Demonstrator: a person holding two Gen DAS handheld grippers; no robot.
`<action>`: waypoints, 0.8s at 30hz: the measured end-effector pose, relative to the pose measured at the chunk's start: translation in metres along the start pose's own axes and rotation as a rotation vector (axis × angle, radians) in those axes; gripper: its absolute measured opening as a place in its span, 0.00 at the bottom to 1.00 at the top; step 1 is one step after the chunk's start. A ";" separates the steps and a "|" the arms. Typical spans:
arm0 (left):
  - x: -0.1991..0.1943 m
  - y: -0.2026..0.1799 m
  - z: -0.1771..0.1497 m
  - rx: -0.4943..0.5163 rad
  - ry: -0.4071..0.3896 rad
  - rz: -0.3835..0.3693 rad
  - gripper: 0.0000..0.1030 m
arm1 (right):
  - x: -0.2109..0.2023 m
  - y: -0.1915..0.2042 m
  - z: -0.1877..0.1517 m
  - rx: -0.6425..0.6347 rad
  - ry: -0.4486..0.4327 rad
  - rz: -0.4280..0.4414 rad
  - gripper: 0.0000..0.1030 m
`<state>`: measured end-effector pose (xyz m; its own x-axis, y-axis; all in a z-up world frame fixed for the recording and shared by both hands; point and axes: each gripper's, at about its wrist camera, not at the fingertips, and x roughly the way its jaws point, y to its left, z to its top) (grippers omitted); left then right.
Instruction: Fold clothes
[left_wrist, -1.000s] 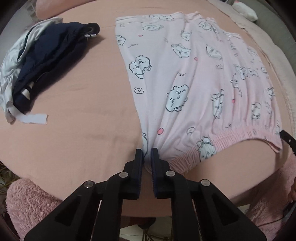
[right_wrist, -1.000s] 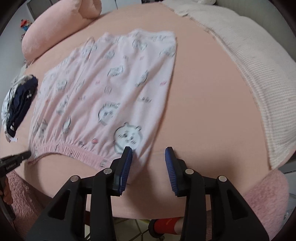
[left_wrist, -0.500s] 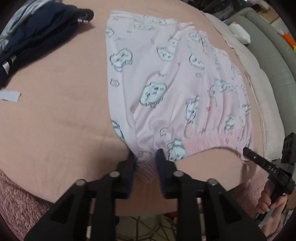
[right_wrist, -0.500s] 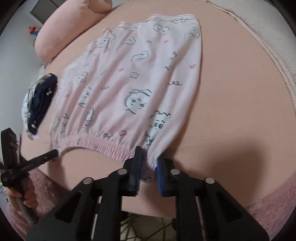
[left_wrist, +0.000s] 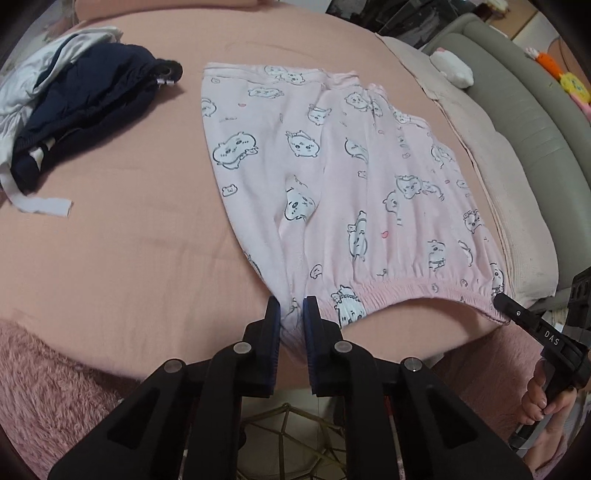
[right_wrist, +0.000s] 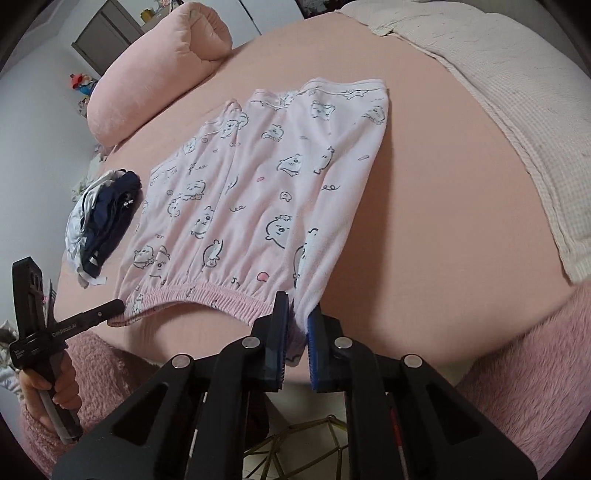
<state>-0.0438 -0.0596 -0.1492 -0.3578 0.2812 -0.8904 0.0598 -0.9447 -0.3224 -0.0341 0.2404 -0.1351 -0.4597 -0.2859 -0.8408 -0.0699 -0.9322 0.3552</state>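
- Currently we have the pink printed pyjama bottoms (left_wrist: 332, 184) spread on the bed (left_wrist: 129, 229), waistband nearest the bed's edge and the leg hems at the far end.
- Our left claw (left_wrist: 291, 314) is pinched narrow on one corner of the elastic waistband (left_wrist: 417, 290); our right claw (right_wrist: 297, 314) is clamped on the opposite corner, so the band hangs stretched between the two.
- The cloth shows a lengthwise crease down its middle; whether the legs already lie one over the other we cannot quite tell through the fisheye, though it looks like a single wide layer.
- As we judge it, the garment is gripped and laid out, but no crosswise fold is in it: waistband and hems lie well apart.
- A dark navy and white garment (left_wrist: 74, 103) sits bunched to the left, unfolded as far as we can see.
- So most of the folding seems left to do.
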 end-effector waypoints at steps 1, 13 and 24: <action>0.004 0.001 -0.002 -0.002 0.011 0.001 0.12 | 0.002 -0.003 -0.003 -0.006 0.013 -0.012 0.08; -0.002 0.022 0.052 0.007 0.010 0.074 0.20 | -0.011 0.009 0.033 -0.063 -0.019 -0.168 0.24; 0.058 0.075 0.221 0.013 -0.142 0.152 0.41 | 0.081 0.103 0.197 -0.368 -0.051 -0.052 0.32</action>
<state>-0.2658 -0.1513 -0.1538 -0.4733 0.1093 -0.8741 0.1119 -0.9768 -0.1827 -0.2526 0.1651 -0.0862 -0.5079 -0.2333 -0.8292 0.2240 -0.9653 0.1344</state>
